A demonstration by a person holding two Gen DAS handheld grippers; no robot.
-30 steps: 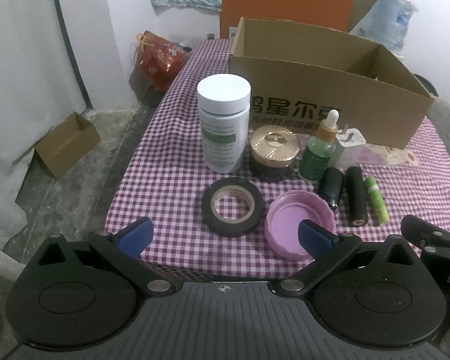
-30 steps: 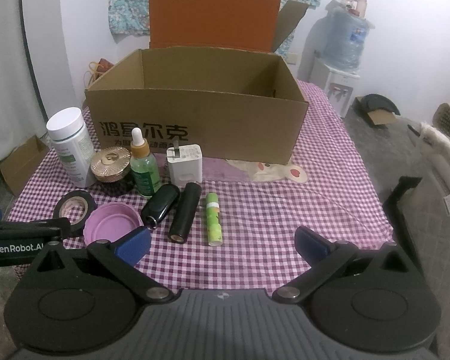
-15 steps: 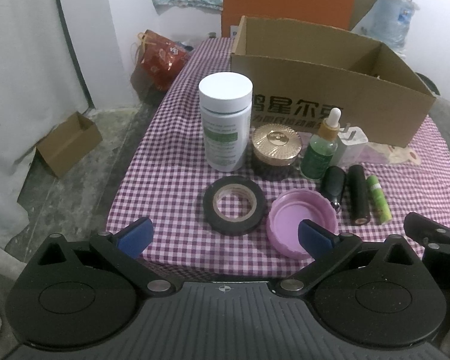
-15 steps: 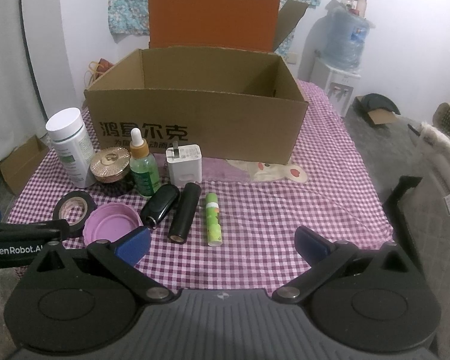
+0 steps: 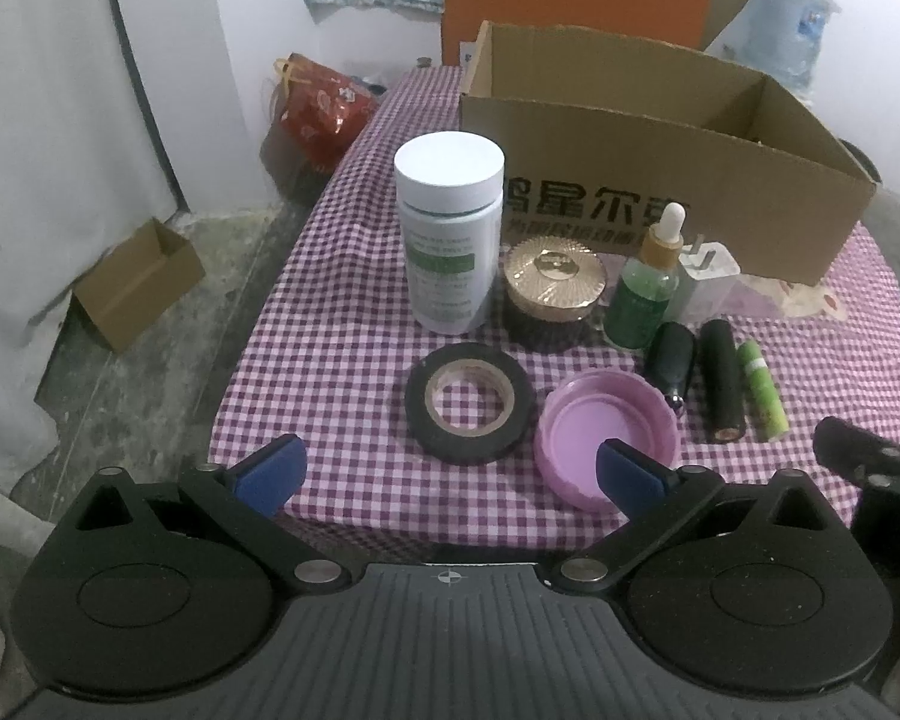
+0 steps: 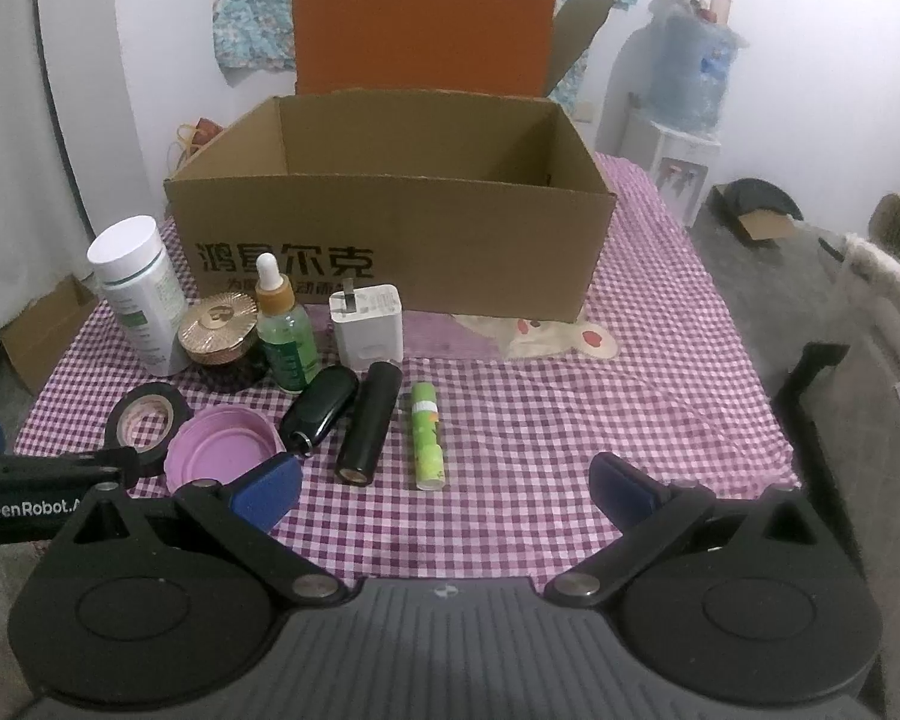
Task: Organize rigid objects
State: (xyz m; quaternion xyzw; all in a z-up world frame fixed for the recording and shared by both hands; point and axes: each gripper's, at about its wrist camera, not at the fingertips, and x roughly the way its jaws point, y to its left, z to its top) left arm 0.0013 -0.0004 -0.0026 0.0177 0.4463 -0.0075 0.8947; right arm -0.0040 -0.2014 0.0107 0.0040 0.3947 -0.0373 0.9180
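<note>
Both jaws spread and empty, the left gripper (image 5: 447,471) and right gripper (image 6: 444,489) hover at the table's near edge, nothing yet picked; the next move likely means closing on one item near the pink lid (image 5: 606,426) and carrying it to the cardboard box (image 6: 390,240), printed 鸿星尔克

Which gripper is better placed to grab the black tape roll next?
Left. The tape roll lies straight ahead between the open left gripper's fingers. From the right gripper, also open, it sits far left behind the pink lid.
</note>
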